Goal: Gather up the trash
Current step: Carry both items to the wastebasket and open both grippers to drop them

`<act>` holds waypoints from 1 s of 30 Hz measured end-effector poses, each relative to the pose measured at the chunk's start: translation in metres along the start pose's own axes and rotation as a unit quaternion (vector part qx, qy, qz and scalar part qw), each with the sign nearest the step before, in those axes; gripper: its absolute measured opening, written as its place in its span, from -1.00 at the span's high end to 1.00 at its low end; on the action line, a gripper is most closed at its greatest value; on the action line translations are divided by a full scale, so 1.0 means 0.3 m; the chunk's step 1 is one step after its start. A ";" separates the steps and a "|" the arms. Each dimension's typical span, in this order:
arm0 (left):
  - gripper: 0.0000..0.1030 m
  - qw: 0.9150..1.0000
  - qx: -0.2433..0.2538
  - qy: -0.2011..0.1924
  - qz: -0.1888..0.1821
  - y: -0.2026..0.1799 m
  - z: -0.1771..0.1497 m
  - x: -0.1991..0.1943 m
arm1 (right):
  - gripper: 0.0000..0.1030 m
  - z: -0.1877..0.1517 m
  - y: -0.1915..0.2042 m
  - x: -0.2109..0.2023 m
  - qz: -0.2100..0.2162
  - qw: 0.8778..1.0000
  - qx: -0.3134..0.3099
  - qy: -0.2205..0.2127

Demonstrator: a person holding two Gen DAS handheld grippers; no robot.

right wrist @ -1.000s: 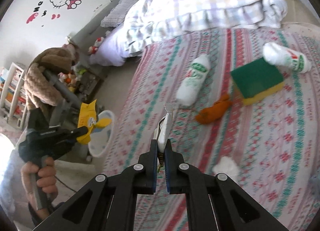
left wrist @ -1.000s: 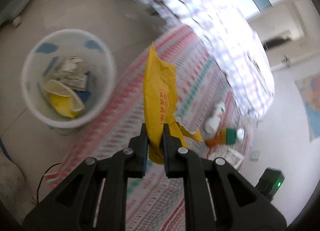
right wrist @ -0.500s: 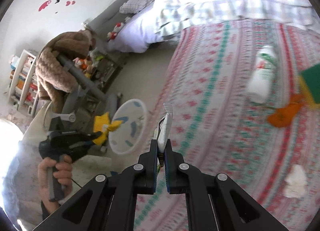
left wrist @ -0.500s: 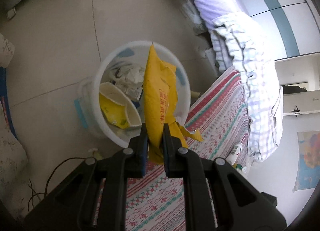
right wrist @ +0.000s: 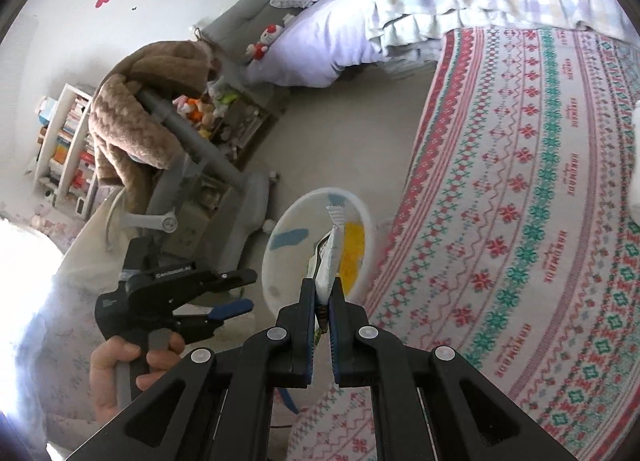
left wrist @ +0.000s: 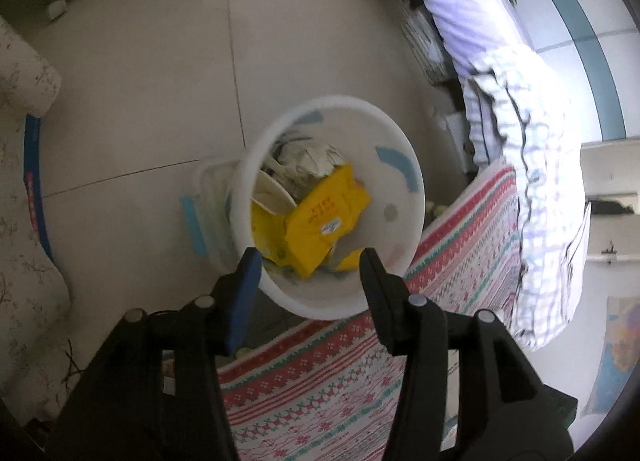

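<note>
Thin, crinkly white wrapper (right wrist: 329,261) stands upright from the right gripper (right wrist: 322,301), clamped by its lower edge, bin (right wrist: 280,257) just beyond; likely light, limp, slippery; left gripper (left wrist: 310,261), jaws just opened, empty above the bin, yellow packet (left wrist: 324,221) inside.

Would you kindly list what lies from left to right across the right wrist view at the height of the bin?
Bookshelf → brown coat on the grey chair → white bin → white wrapper in the right gripper → patterned bedspread.
</note>
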State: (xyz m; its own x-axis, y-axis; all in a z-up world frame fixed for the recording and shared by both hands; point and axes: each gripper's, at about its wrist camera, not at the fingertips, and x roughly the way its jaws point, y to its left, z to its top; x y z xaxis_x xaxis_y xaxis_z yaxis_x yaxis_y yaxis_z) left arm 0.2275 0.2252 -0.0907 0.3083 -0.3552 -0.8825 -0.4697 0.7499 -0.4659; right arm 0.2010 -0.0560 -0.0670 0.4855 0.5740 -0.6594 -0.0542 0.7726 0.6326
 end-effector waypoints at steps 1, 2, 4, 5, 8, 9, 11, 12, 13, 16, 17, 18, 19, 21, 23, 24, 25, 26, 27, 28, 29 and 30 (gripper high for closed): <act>-0.02 1.000 -0.004 0.000 0.000 0.007 0.001 -0.002 | 0.87 0.005 0.001 0.004 0.000 1.000 0.000 -0.001; -0.02 1.000 -0.008 -0.001 0.000 0.011 0.000 -0.002 | 0.86 0.016 0.009 0.016 0.003 1.000 0.001 -0.001; -0.02 1.000 -0.013 0.002 -0.002 0.018 -0.001 0.000 | 0.86 0.030 0.026 0.034 0.005 1.000 -0.002 -0.001; -0.02 1.000 -0.017 0.002 -0.002 0.021 0.000 0.000 | 0.86 0.034 0.036 0.044 0.004 1.000 -0.005 0.001; -0.02 1.000 -0.027 -0.009 0.005 0.033 0.002 -0.013 | 0.86 0.046 0.080 0.109 -0.006 1.000 -0.019 0.015; -0.02 1.000 -0.028 -0.011 0.006 0.035 0.003 -0.016 | 0.86 0.048 0.092 0.128 -0.013 0.999 -0.024 0.018; -0.02 0.999 -0.028 -0.017 0.008 0.035 0.004 -0.024 | 0.85 0.054 0.129 0.172 -0.035 0.998 -0.047 0.022; -0.02 0.999 -0.026 -0.016 0.008 0.033 0.004 -0.024 | 0.83 0.060 0.149 0.194 -0.050 0.997 -0.062 0.021; -0.02 1.000 -0.026 -0.015 0.008 0.033 0.003 -0.023 | 0.80 0.068 0.172 0.223 -0.070 0.994 -0.079 0.021; -0.02 0.999 -0.030 -0.011 0.005 0.037 0.005 -0.018 | 0.79 0.083 0.209 0.287 -0.105 0.988 -0.106 0.027; -0.02 0.999 -0.031 -0.012 0.005 0.038 0.004 -0.018 | 0.79 0.084 0.220 0.316 -0.105 0.987 -0.116 0.038; -0.02 0.999 -0.032 -0.012 0.006 0.038 0.005 -0.019 | 0.78 0.083 0.224 0.338 -0.096 0.987 -0.119 0.049; -0.02 0.999 -0.032 -0.012 0.005 0.038 0.004 -0.020 | 0.77 0.079 0.219 0.343 -0.092 0.987 -0.117 0.053; -0.02 1.000 -0.024 -0.010 0.003 0.028 0.001 -0.016 | 0.75 0.073 0.210 0.349 -0.098 0.988 -0.109 0.052; -0.02 1.000 -0.017 -0.004 0.002 0.019 -0.003 -0.007 | 0.73 0.063 0.200 0.343 -0.092 0.989 -0.101 0.052; -0.02 1.000 -0.017 -0.001 0.001 0.016 -0.006 -0.003 | 0.72 0.057 0.194 0.335 -0.090 0.990 -0.098 0.052; -0.02 1.000 -0.018 0.002 -0.001 0.014 -0.008 0.001 | 0.72 0.050 0.188 0.323 -0.089 0.990 -0.099 0.053; -0.02 1.000 -0.017 0.003 -0.002 0.012 -0.009 0.001 | 0.71 0.045 0.185 0.312 -0.091 0.989 -0.100 0.053; -0.02 1.000 -0.015 0.002 0.000 0.007 -0.013 0.001 | 0.71 0.039 0.182 0.300 -0.093 0.989 -0.100 0.053; -0.02 1.000 -0.011 0.000 0.004 0.000 -0.017 0.000 | 0.71 0.037 0.181 0.285 -0.093 0.989 -0.099 0.052; -0.02 1.000 -0.005 -0.001 0.006 -0.010 -0.023 -0.001 | 0.70 0.035 0.177 0.268 -0.092 0.990 -0.098 0.051; -0.02 1.000 0.001 -0.002 0.008 -0.021 -0.030 -0.001 | 0.69 0.030 0.169 0.244 -0.092 0.990 -0.097 0.050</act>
State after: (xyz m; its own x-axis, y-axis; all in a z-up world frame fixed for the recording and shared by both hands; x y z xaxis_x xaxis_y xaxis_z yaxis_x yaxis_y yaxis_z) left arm 0.2228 0.2155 -0.0883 0.3038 -0.3416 -0.8894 -0.4729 0.7563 -0.4521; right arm 0.2418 0.0227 -0.0797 0.4142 0.4353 -0.7993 -0.1437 0.8985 0.4149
